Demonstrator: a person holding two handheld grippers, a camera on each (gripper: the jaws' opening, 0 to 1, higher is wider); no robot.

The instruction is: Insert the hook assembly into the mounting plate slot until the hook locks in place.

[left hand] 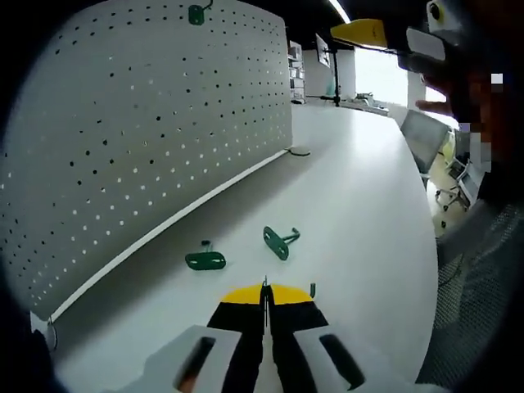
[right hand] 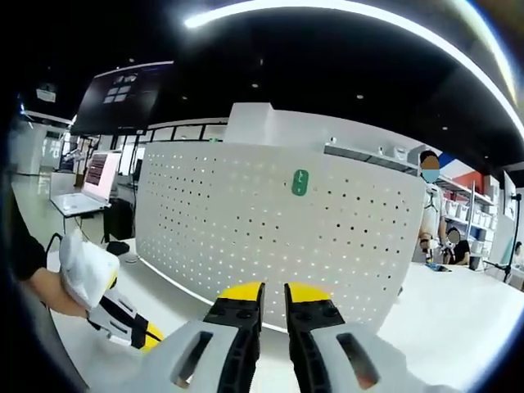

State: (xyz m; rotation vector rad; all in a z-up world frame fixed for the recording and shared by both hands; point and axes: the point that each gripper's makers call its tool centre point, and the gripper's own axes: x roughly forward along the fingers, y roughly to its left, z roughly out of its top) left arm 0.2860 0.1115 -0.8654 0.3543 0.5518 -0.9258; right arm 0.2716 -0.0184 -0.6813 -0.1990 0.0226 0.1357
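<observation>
Left gripper (left hand: 264, 288): your jaws are closed, empty.
Loose hooks: green hook (left hand: 279, 241) and second hook (left hand: 205, 260) lie on table (left hand: 360, 213), just ahead.
Right gripper (right hand: 273, 293): slightly parted, empty, facing pegboard (right hand: 270, 237).
Risk: a shallow pinch may let the hook twist at the slot.

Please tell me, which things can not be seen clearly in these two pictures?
- Left gripper view: a small green piece peeks past the closed left hand-held gripper, whose tip hides most of it.
- Left gripper view: the hook on the pegboard is cut off by the top edge.
- Right gripper view: the green plate on the pegboard is too small to show its slot.
</observation>
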